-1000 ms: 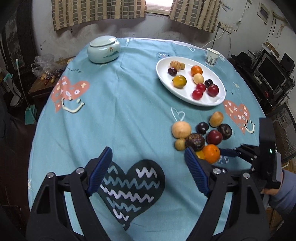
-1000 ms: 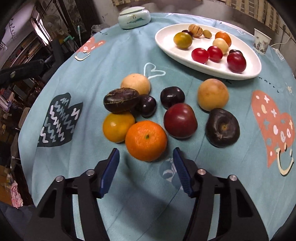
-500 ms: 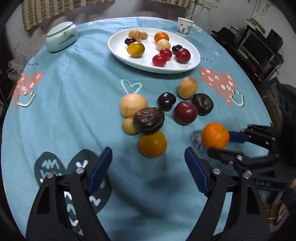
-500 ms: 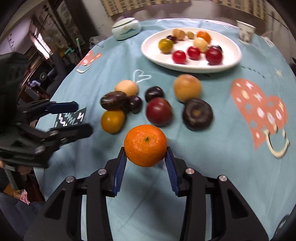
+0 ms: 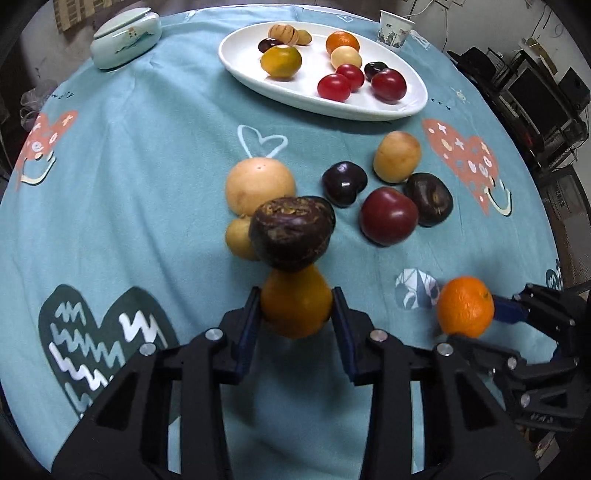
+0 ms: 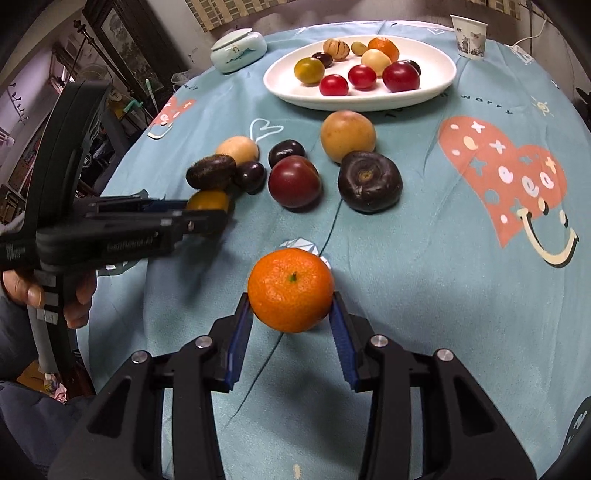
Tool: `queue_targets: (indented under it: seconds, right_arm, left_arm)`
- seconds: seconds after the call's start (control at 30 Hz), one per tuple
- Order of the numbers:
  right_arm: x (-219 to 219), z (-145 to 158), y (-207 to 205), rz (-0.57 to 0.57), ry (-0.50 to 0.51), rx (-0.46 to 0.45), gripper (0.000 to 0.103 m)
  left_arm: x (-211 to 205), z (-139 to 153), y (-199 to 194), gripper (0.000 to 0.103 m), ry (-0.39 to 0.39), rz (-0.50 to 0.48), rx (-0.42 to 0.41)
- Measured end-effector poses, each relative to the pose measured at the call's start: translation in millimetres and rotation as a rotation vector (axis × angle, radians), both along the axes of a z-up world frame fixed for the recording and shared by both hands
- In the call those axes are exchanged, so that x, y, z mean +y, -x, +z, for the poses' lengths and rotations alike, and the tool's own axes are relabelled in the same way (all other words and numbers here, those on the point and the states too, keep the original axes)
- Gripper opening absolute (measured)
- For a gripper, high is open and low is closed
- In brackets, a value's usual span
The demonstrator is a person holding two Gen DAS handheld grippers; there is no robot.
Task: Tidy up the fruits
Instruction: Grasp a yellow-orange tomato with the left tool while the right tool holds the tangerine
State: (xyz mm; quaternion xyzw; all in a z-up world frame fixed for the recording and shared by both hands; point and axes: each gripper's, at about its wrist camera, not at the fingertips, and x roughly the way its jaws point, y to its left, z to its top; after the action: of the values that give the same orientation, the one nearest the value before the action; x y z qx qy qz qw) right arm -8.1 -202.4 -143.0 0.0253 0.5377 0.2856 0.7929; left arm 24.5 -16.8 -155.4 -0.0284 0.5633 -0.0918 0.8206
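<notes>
Everything's laid out around my round table (image 5: 129, 155) with its teal cloth full of hearts. Behind its far edge there's a scuffed grey wall (image 6: 177, 22) with checked curtains (image 6: 236, 9) hanging at the top. Off the table's right side I've got a dark rack (image 5: 535, 92) stacked with electronics and cables. On the left side there's a dark wooden cabinet (image 6: 125, 48), pretty dim over there, and some clutter on the floor.

Place: I'm in a lived-in home room.
Evidence: heart-print tablecloth (image 5: 155, 155), checked curtains (image 6: 236, 11), lidded ceramic jar (image 5: 125, 33), paper cup (image 6: 469, 31), speakers and monitors (image 5: 546, 92).
</notes>
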Motion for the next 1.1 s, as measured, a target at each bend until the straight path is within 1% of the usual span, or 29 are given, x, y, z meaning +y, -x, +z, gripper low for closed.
queue_targets:
  seconds: [0.07, 0.17, 0.27, 0.33, 0.43, 0.5, 0.6, 0.7, 0.9, 1.1]
  right_arm:
    - [1, 4, 1, 0.003, -0.011, -0.009, 0.042]
    - [3, 8, 4, 0.005, -0.029, -0.015, 0.042]
    - [7, 12, 9, 0.007, -0.042, -0.023, 0.043]
    - [10, 17, 14, 0.014, -0.052, -0.032, 0.043]
    - [14, 25, 20, 0.026, -0.061, -0.052, 0.043]
    - [15, 30, 22, 0.024, -0.069, -0.06, 0.043]
    - [17, 37, 25, 0.026, -0.079, -0.071, 0.043]
    - [18, 40, 27, 0.022, -0.081, -0.076, 0.043]
    - [15, 35, 27, 0.011, -0.075, -0.054, 0.043]
    - [13, 31, 18, 0.011, -0.078, -0.04, 0.043]
  left_arm:
    - [2, 12, 9, 0.038, 0.001, -0.014, -0.026]
    - [1, 31, 20, 0.038, -0.049, -0.032, -0.085]
    - [-1, 49, 27, 0.038, -0.065, -0.05, -0.135]
    - [-5, 60, 33, 0.038, -0.09, -0.064, -0.177]
    - [-9, 72, 38, 0.038, -0.115, -0.084, -0.22]
    - [-8, 77, 40, 0.038, -0.11, -0.088, -0.236]
    - [-9, 83, 39, 0.038, -0.111, -0.097, -0.251]
    - [-11, 84, 37, 0.038, -0.113, -0.107, -0.249]
    - [-14, 79, 31, 0.038, -0.109, -0.125, -0.236]
    - [-15, 77, 20, 0.039, -0.107, -0.125, -0.222]
